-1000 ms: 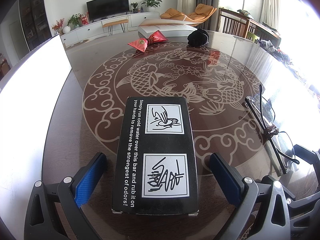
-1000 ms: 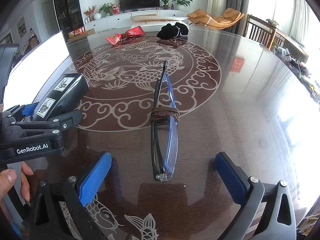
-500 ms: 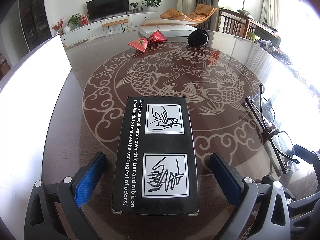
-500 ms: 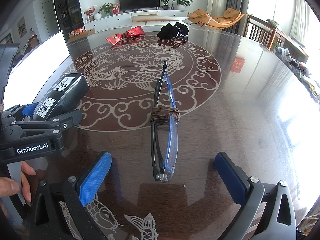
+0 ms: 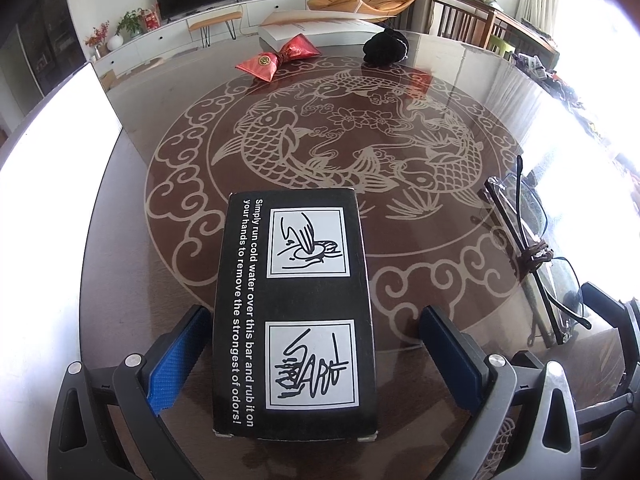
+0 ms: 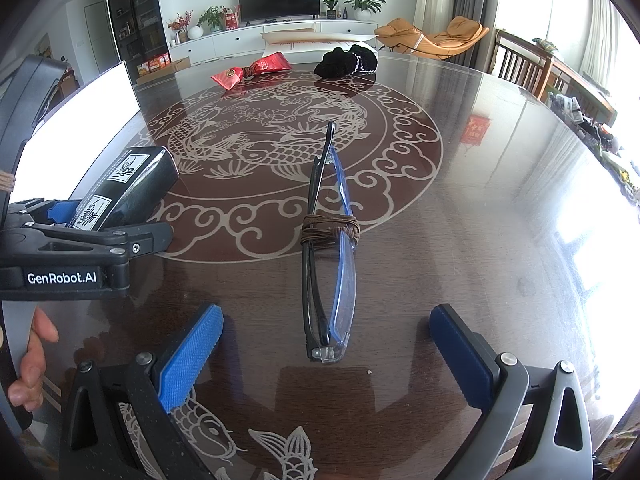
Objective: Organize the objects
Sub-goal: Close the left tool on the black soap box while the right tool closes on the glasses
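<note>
Left gripper point(image 5: 312, 354): jaws spread wide, either side of the black box point(image 5: 294, 312), which lies flat on the table point(image 5: 120, 208) — no pad contact evident. Right gripper point(image 6: 326, 354): jaws equally apart, flanking folded glasses point(image 6: 328, 240) bound with brown cord — untouched, resting on the tabletop.

box point(image 5: 294, 312): black, white text and line drawings | glasses point(image 6: 330, 248): black and blue frames, brown cord | table point(image 6: 460, 208): dark brown, pale fish-and-cloud pattern | pouch point(image 5: 278, 58): red | pads point(image 6: 190, 356): blue
</note>
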{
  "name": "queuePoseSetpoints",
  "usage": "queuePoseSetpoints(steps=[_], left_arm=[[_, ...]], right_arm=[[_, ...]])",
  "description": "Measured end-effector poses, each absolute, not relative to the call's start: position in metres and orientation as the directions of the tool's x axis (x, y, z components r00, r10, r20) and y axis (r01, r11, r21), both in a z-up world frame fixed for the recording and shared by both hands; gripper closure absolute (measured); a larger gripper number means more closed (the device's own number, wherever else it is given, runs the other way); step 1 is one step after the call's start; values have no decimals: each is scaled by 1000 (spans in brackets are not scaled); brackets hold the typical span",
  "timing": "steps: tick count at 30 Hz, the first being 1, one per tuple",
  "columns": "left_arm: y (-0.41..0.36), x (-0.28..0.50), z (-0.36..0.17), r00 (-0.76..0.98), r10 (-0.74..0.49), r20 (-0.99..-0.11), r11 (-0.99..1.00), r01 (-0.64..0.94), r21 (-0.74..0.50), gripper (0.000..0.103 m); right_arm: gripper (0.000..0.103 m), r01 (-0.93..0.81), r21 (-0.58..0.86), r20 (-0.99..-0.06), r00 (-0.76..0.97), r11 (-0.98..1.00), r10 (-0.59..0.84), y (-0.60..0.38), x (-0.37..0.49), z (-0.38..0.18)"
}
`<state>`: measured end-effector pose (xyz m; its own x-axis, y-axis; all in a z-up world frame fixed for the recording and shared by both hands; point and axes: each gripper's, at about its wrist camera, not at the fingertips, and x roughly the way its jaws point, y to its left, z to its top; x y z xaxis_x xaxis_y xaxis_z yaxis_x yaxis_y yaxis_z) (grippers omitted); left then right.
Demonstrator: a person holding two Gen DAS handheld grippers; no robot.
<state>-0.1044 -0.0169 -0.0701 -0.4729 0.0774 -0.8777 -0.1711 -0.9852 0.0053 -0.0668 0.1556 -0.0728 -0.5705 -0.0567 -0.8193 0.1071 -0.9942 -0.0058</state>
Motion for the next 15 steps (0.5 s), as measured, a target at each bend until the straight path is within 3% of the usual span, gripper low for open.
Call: queuePoseSetpoints(steps=[4,7,11,15], left_arm=[[-18,-101,-69,-471,95,-877,-976,-216,11,3],[-17,-93,-60,-516,100,-851,-974,-224,22,45],[-18,-85,-60,-535,91,-840,-979,-204,24,45],[-27,-69,-58,-545,118,-830,-983,-185,-18,45]], right_arm=[[0,107,-6,-819,-570,-994,-57,156,-67,-73],[0,107,-6,-819,-570,-994,-57,156,-67,-73],[0,114,48,-815,-570,-992,-105,161,-66,-70],[1,29,414,-745,-564,-910,-357,225,-66,-54]])
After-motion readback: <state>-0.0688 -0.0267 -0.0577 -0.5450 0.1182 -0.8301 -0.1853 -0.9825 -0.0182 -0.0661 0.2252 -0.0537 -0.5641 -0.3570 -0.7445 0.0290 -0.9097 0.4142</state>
